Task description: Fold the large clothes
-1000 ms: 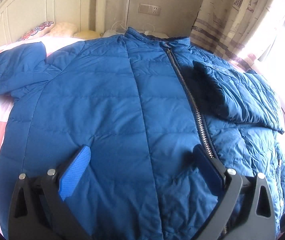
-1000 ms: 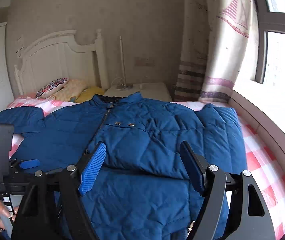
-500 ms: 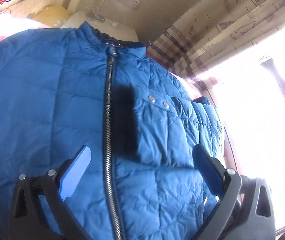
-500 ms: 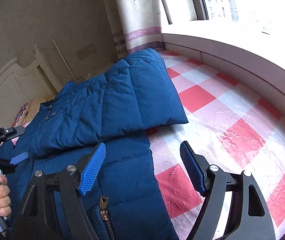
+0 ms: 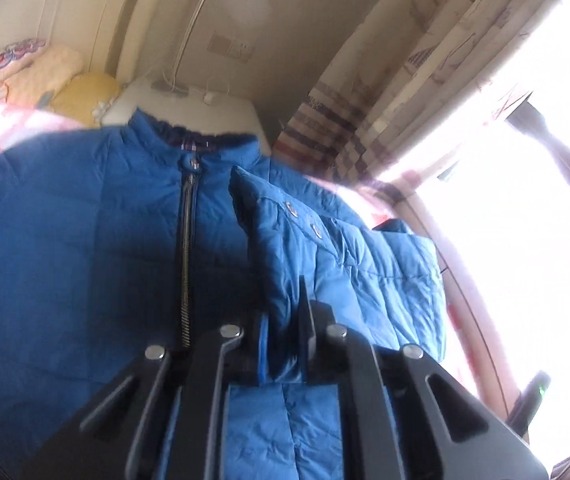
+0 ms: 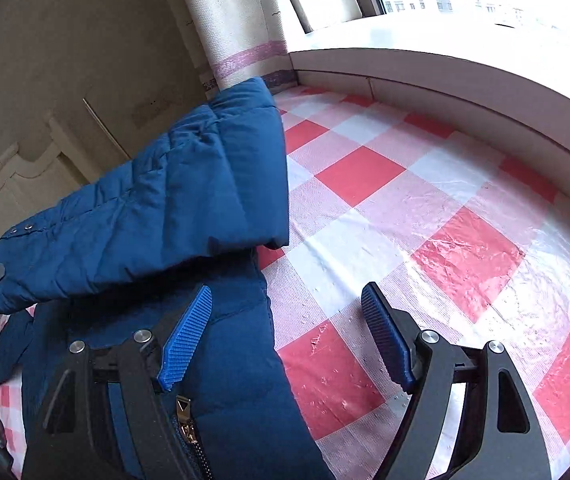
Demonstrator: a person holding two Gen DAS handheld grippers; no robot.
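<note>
A blue quilted jacket (image 5: pixel 65 248) lies front-up on the bed, zipper (image 5: pixel 186 264) closed, collar toward the headboard. Its right sleeve (image 5: pixel 349 264) is folded across the chest. My left gripper (image 5: pixel 285 344) is shut on the lower edge of that folded sleeve. In the right wrist view the sleeve (image 6: pixel 157 216) sits raised over the jacket body (image 6: pixel 237 360). My right gripper (image 6: pixel 285 340) is open and empty, above the jacket's right side edge and the bedsheet (image 6: pixel 425 240).
The bed has a red and white checked sheet. Pillows (image 5: pixel 45 76) and a white headboard (image 5: pixel 97 12) are at the far end, beside a white nightstand (image 5: pixel 189 108). Curtains (image 5: pixel 425 80) and a window ledge (image 6: pixel 445 76) run along the right.
My left gripper moved onto the folded sleeve and closed on its edge; it was open before. My right gripper swung right toward the jacket's side edge and stayed open.
</note>
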